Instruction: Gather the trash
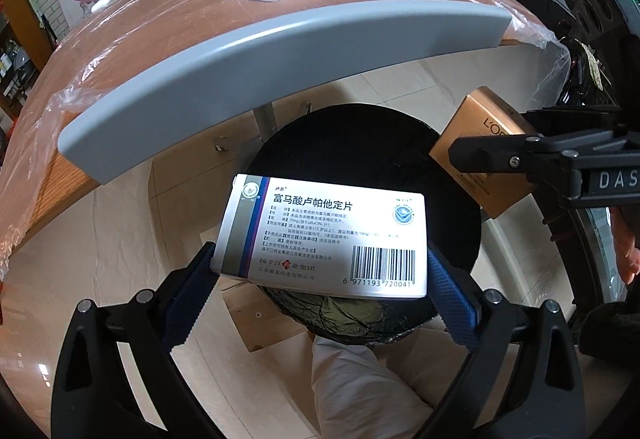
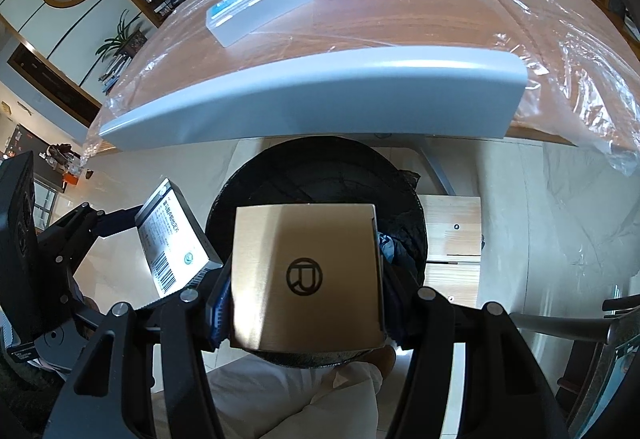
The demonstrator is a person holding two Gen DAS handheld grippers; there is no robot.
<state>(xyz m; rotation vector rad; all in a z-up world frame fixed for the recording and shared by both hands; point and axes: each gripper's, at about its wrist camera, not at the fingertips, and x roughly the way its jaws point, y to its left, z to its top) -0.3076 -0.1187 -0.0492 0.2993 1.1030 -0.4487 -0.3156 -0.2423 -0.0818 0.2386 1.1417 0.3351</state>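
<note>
Left gripper (image 1: pixel 320 279) grasps a white medicine box (image 1: pixel 328 235) between its blue pads, over the black-lined bin (image 1: pixel 360 143). Right gripper (image 2: pixel 306 303) clamps a gold carton (image 2: pixel 306 275) above the same bin, beside the table (image 2: pixel 400 7).

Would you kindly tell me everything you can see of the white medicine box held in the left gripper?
The white medicine box is a flat rectangular carton, apparently glossy cardboard, closed and undamaged. Its upturned face carries black Chinese print, a blue and grey stripe down one end, a round blue emblem and a barcode. The left gripper clamps it by two opposite edges between blue textured fingers. It hangs tilted over the black-lined bin, below the table edge, apart from the gold box.
</note>
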